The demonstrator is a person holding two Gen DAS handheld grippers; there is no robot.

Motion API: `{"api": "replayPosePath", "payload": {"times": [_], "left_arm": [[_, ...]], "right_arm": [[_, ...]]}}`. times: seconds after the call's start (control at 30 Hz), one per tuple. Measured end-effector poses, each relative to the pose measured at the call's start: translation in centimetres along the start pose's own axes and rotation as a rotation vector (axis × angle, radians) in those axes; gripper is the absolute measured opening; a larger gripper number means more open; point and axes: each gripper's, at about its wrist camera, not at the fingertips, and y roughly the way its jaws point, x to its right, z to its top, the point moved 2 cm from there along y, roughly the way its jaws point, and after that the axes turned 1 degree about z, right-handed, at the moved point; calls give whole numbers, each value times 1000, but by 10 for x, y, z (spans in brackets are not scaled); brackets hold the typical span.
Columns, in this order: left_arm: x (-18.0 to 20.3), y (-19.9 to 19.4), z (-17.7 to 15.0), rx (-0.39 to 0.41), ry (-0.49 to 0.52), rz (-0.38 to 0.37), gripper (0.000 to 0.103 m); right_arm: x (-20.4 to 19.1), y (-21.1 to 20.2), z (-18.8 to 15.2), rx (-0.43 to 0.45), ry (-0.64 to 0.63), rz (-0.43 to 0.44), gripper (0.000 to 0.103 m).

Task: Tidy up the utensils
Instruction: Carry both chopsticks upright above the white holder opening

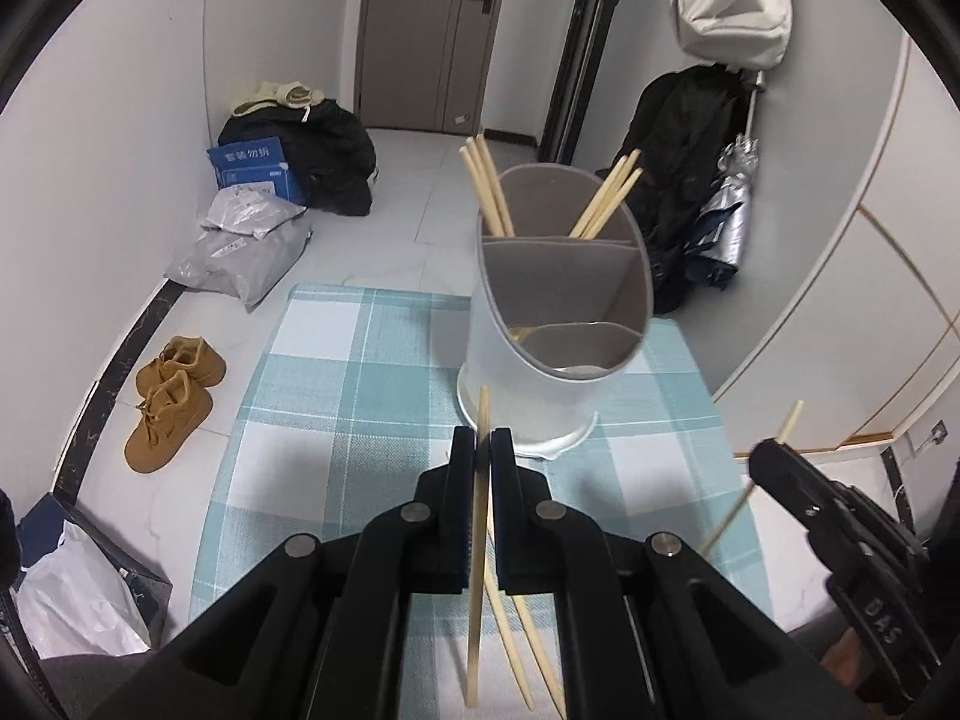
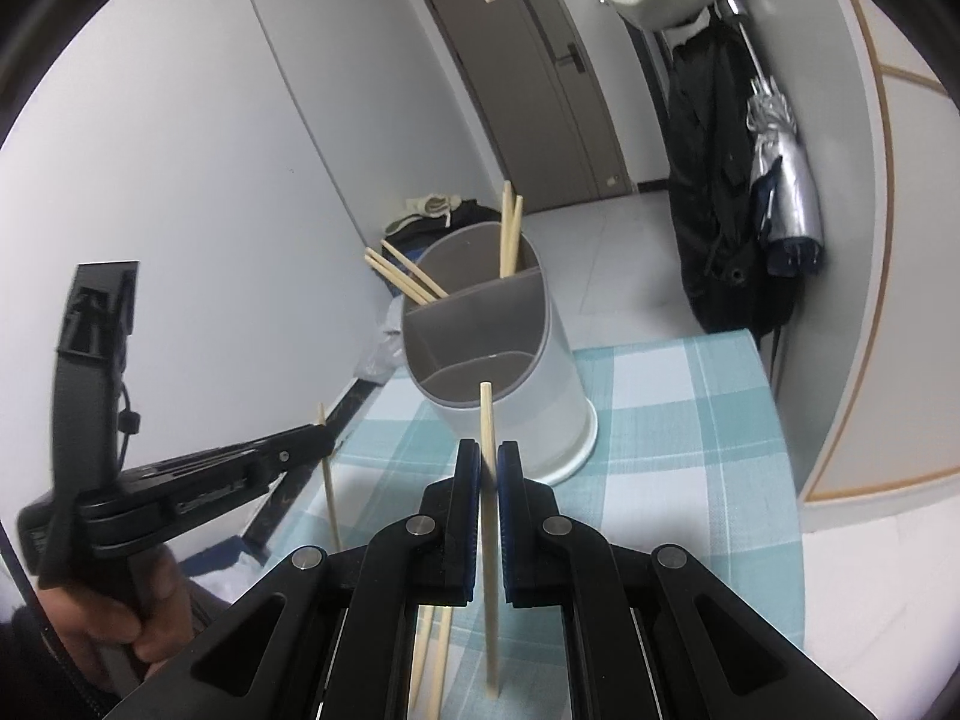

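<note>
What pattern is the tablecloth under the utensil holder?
Teal-and-white plaid tablecloth; clearest in the left wrist view.

One divided utensil holder (image 1: 540, 372), two grippers, two held chopsticks, two brown shoes (image 1: 171, 399).

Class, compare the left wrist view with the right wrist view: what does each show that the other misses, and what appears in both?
Only the left wrist view shows the brown shoes, the blue box and the grey parcels on the floor.

Only the right wrist view shows the person's hand holding the left claw.

Both show the white utensil holder with chopsticks in its back compartments, the checked tablecloth, the door, and each claw shut on one chopstick; the right claw grips its own.
</note>
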Motion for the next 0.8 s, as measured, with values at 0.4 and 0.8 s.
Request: {"api": "replayPosePath", "payload": {"times": [0.4, 0.8], "left_arm": [[11, -30, -8, 54, 37, -28, 1], [14, -48, -17, 71, 84, -46, 1]], "right_arm": [[-22, -17, -12, 43, -43, -16, 5], [-36, -26, -14, 62, -85, -25, 5]]}}
